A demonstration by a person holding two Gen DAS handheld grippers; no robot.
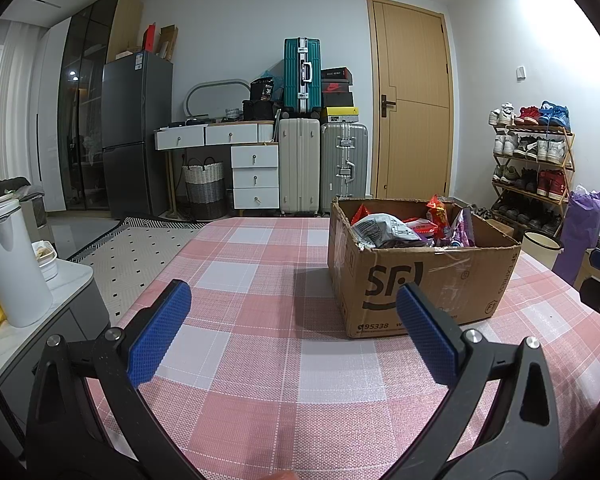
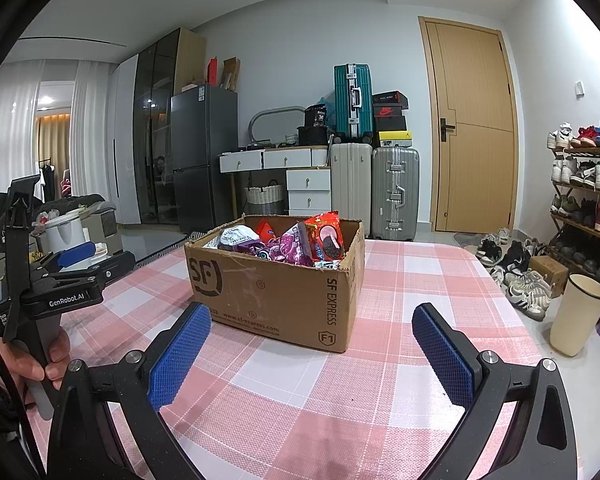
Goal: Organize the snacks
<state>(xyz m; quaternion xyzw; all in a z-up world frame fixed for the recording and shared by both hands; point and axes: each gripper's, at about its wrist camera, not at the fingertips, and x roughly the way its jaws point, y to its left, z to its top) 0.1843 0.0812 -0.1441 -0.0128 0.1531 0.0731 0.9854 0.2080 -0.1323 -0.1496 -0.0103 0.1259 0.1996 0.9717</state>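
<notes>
Looking along both grippers, I see an open cardboard SF Express box (image 2: 276, 280) standing on the pink-checked counter (image 2: 400, 288), ahead of them. It is packed with snack packets: a red Oreo pack (image 2: 327, 238) upright at its right end, purple wrappers (image 2: 290, 246) in the middle, a grey-white bag (image 1: 384, 230) toward the left. My left gripper (image 1: 294, 320) and right gripper (image 2: 312, 346) are both spread wide and hold nothing, above bare cloth near the box.
</notes>
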